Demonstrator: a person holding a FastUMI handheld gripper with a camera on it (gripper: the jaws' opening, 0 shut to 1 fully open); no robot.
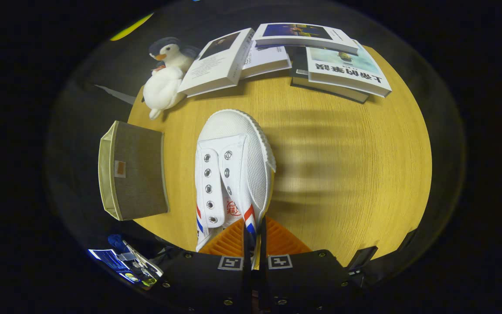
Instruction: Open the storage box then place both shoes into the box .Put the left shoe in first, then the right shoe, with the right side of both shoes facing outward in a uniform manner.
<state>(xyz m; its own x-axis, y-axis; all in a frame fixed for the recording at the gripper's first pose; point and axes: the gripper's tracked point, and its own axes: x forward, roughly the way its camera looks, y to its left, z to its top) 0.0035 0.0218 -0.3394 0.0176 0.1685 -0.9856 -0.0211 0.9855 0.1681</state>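
Observation:
A white canvas shoe [233,170] with red and blue stripes hangs toe-forward above the wooden table [342,174], lifted off the surface. My gripper [255,244] is shut on the shoe, its two fingers pressing on the side wall near the heel. The grey fabric storage box [133,176] stands to the left of the shoe at the table's left edge, with its pale lining showing along its left rim. I cannot tell whether its lid is open.
A stuffed penguin toy [166,74] lies beyond the box at the table's far left. Several books [286,56] are piled along the far edge, one open. A phone [122,264] lies low beside the fingers, off the table.

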